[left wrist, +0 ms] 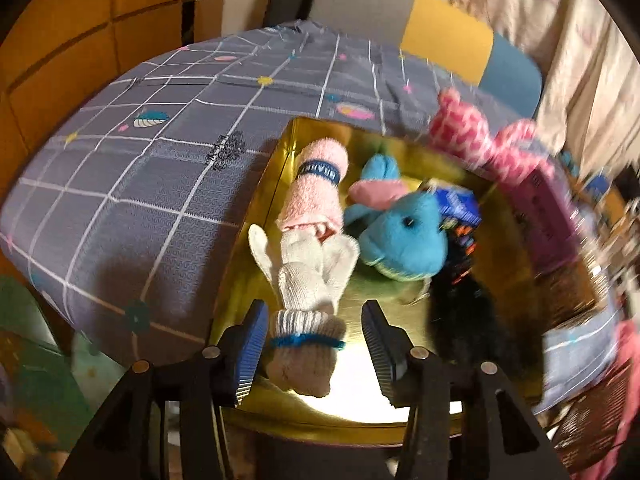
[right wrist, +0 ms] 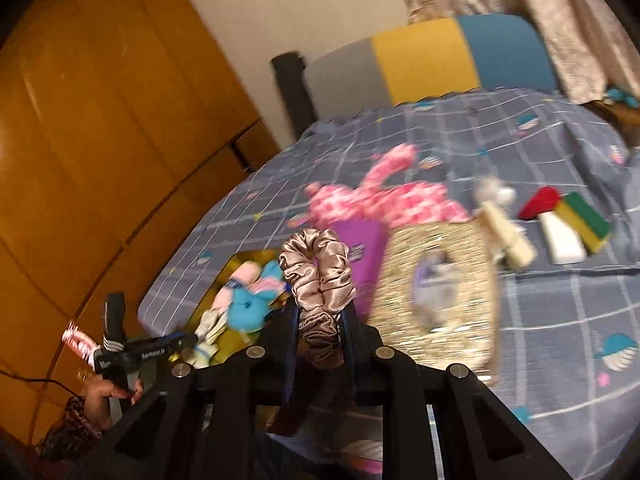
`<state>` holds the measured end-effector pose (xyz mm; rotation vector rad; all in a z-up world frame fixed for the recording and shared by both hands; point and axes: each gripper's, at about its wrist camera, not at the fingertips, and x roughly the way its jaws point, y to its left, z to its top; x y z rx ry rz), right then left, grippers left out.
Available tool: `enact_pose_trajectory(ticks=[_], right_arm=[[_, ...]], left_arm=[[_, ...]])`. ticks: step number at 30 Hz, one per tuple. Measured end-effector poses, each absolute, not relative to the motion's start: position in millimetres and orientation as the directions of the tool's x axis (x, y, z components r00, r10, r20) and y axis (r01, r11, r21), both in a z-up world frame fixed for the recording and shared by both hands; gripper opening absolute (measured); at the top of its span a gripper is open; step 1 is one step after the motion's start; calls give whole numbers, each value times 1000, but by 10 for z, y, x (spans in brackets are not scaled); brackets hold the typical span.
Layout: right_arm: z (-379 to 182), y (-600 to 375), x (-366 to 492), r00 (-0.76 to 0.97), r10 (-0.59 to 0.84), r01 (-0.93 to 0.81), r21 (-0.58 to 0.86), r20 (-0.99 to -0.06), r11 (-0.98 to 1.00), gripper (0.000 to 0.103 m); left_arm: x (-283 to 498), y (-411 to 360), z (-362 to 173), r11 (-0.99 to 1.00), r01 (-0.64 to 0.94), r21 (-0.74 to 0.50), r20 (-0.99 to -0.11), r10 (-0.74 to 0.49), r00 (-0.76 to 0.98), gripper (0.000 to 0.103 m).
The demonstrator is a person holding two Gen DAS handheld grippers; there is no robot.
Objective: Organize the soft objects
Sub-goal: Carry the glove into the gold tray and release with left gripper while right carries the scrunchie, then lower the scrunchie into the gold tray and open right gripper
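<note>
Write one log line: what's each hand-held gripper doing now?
left hand-held gripper: open, straddling white glove in gold box | right hand-held gripper: gripping satin scrunchie

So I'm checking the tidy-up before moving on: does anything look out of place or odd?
Mostly one thing: the white glove hangs over the gold box's near edge, its cuff between the open left gripper's fingers, not fully inside. The pink plush toy lies sprawled on the bed behind the box. The right gripper holds a scrunchie.

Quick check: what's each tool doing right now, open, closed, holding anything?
Left tool: open, fingers either side of the white glove in the gold box, not clamped.
Right tool: closed on the satin scrunchie.
</note>
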<state>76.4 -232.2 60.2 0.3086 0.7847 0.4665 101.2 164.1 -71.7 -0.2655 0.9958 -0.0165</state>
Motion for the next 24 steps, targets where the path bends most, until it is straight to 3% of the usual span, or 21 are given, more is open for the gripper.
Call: enact_pose_trajectory(ticks=[9,24], right_arm=[[258,-1383,809,455,601,-392,458,-657,798,20],[-495,-90,1045,225,584,-401,472,-780,785,22]], left_arm=[[727,1772,-517,915,-131,-382,-706,-198,680,49],[518,2032,-452,874,-197,-445,-660,-171,731,49]])
